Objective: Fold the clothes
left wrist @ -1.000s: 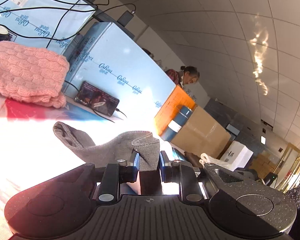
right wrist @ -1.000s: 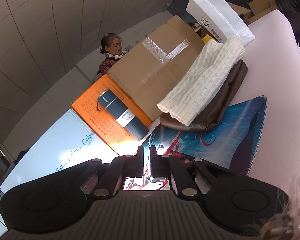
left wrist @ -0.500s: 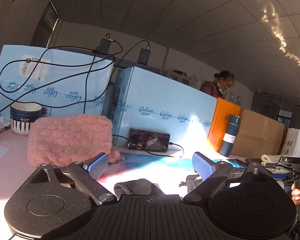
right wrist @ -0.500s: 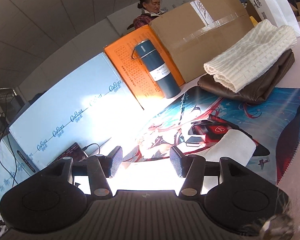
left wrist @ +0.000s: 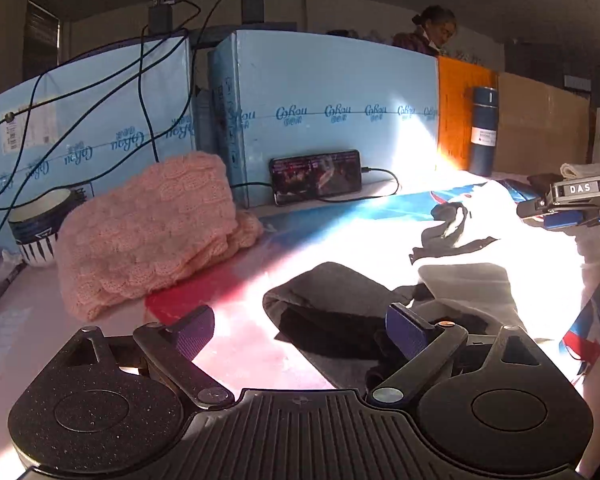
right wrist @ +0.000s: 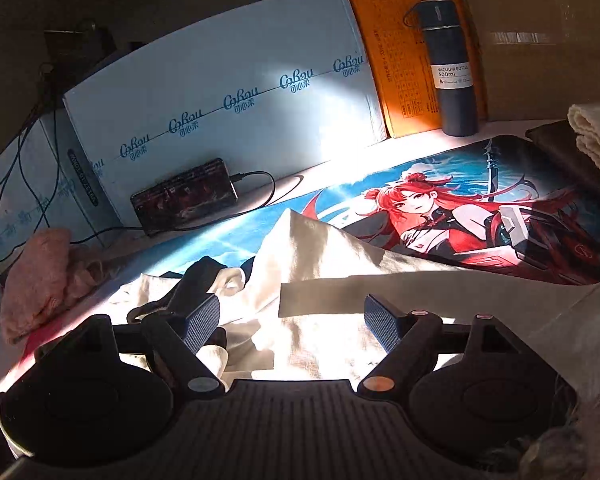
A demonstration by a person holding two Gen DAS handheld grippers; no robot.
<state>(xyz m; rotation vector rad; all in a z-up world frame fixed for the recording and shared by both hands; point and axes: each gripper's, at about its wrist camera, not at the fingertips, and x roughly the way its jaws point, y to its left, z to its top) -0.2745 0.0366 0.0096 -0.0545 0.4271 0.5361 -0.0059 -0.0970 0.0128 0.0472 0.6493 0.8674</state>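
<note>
My left gripper (left wrist: 300,330) has its two blue pads wide apart, and nothing is squeezed between them. Just past those pads lies a soft grey knitted sock (left wrist: 332,312), lying loose on the table, partly in bright sun and partly in shadow. To the left of it, a bit farther away, sits a folded fuzzy pink knitted sweater (left wrist: 152,232). Behind the sweater is a small blue and white striped bowl (left wrist: 40,228). A black phone (left wrist: 316,176) with a cable leans against a big light blue cardboard box (left wrist: 328,120) at the far side. Far to the right stands a tall dark blue vacuum bottle (left wrist: 485,130) in front of an orange box (left wrist: 456,108). My right gripper (right wrist: 292,322) is opening its jaws, and nothing is pinched between the pads. Under and just past it lies a crumpled cream white cloth garment (right wrist: 320,264) with a black patch near its left edge. The garment rests on a colourful desk mat with a red-haired cartoon girl (right wrist: 440,208). At the far right edge of that view is a folded cream knitted piece (right wrist: 598,136) on top of a brown folded thing (right wrist: 560,152). In my left view I can also see my right gripper at the right edge, over the white garment.
</note>
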